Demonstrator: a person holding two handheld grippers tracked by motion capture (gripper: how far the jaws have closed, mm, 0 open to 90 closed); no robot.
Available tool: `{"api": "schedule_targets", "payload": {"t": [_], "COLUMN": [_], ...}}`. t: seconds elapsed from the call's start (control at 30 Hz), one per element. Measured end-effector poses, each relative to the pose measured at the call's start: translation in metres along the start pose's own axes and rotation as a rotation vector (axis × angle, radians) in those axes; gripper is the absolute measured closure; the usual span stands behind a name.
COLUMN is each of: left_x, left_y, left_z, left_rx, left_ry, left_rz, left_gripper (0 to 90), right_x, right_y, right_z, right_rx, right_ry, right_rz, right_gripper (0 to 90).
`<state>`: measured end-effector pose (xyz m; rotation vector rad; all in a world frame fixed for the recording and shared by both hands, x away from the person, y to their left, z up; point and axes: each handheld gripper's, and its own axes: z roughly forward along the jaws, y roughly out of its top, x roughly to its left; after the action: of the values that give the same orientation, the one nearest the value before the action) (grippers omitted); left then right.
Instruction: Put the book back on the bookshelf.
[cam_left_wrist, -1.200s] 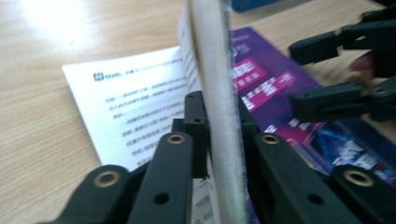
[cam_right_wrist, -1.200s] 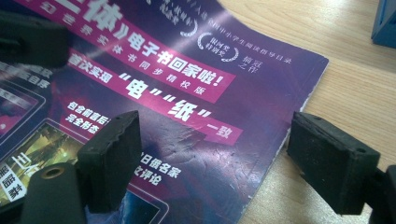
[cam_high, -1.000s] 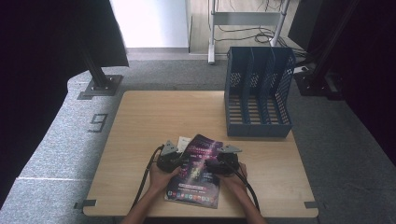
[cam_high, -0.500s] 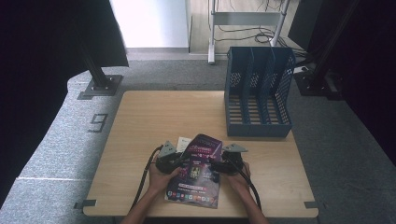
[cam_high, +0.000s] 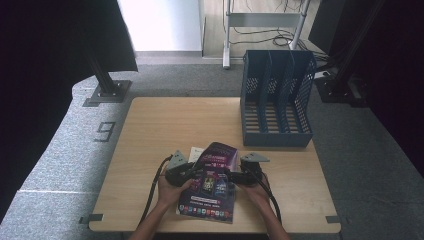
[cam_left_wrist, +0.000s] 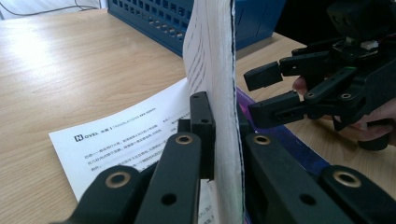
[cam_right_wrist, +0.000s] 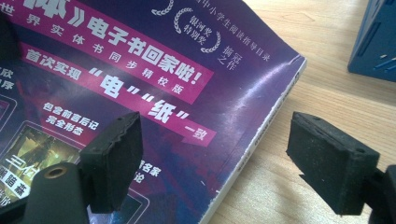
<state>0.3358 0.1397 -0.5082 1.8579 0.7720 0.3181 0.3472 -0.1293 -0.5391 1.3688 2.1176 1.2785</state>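
Book (cam_high: 210, 187) at near desk (cam_high: 165, 125) edge, one side lifted. Left tool (cam_left_wrist: 219, 140) clamps only the page block edge; pages may tear or slip. Right tool (cam_right_wrist: 215, 158) gapes astride the spine, gripping nothing. Loose sheet (cam_left_wrist: 126, 140) underneath could drag along.

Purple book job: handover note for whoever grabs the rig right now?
Left tool: shut on the purple book, clamping its page edge, which stands up between the jaws.
Right tool: open, jaws straddling the book's spine edge, not gripping.
Book is at the near edge of the table, its far end raised. A loose printed sheet lies flat beneath it. The blue file rack stands at the far right of the table, compartments empty as far as visible.
Done: book gripped on one side.
Left: probably close the right tool, lift, slot the book into the rack.
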Motion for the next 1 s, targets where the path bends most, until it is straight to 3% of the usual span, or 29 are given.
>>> {"api": "schedule_targets", "payload": {"t": [0.1,0.2,0.6,1.0], "left_x": [0.000,0.000,-0.003,-0.014], "left_y": [0.001,0.002,0.005,0.015], "left_z": [-0.002,-0.004,-0.007,-0.015], "left_rx": [-0.005,-0.022,-0.045,-0.073], "left_ry": [-0.006,-0.007,-0.015,-0.029], "left_rz": [-0.005,-0.006,-0.009,0.032], "left_gripper": [87.1,87.1,87.1,87.1], "right_x": [-0.001,-0.001,0.000,0.000], "right_y": [0.000,0.001,0.000,0.001], "right_z": [0.000,-0.001,0.004,0.002], "right_rx": [-0.002,-0.018,-0.004,-0.011], "right_ry": [0.012,0.060,0.077,0.107], "right_rz": [0.001,0.024,0.019,0.023], "right_gripper": [17.2,16.9,16.0,13.5]}}
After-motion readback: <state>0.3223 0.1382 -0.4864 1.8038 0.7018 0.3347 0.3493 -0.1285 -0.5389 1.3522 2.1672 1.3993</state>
